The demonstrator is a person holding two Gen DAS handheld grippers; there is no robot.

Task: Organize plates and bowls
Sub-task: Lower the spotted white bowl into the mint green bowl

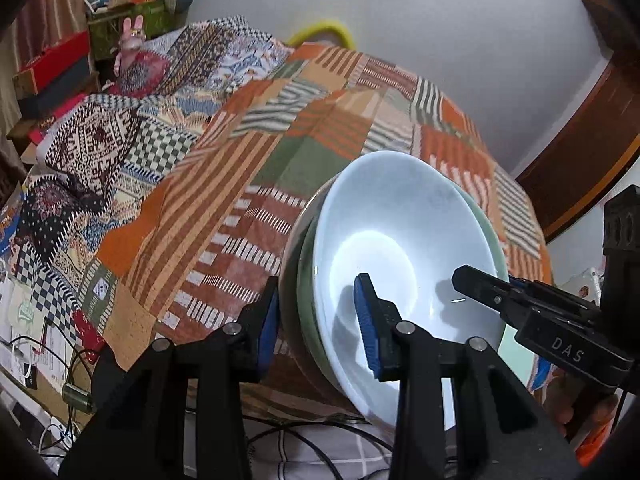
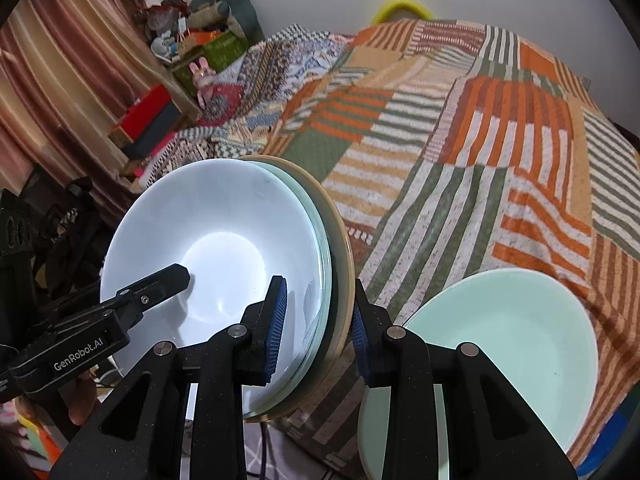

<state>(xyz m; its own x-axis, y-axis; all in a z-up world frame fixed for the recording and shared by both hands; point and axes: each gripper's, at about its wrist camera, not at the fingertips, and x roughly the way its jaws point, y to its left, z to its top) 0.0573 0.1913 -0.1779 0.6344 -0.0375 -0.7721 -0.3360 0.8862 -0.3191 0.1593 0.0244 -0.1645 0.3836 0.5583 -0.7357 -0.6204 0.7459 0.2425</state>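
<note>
A nested stack is held tilted above the patchwork bedspread [image 2: 460,184], so stacking is judged partly done. The left gripper [image 1: 318,322] is clamped over the stack's near rim, one pad inside the white bowl [image 1: 400,240]. That empty bowl is seen nested in a green bowl [image 1: 306,312]. The right gripper [image 2: 318,328] is closed on the opposite rim. The empty mint bowl [image 2: 516,344] is left apart.

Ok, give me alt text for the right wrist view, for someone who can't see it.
The right gripper straddles the rim of a tilted stack of dishes, a white bowl on top, its fingers either side. The left gripper reaches into the bowl. A mint green bowl sits right, on a striped patchwork cloth.
</note>
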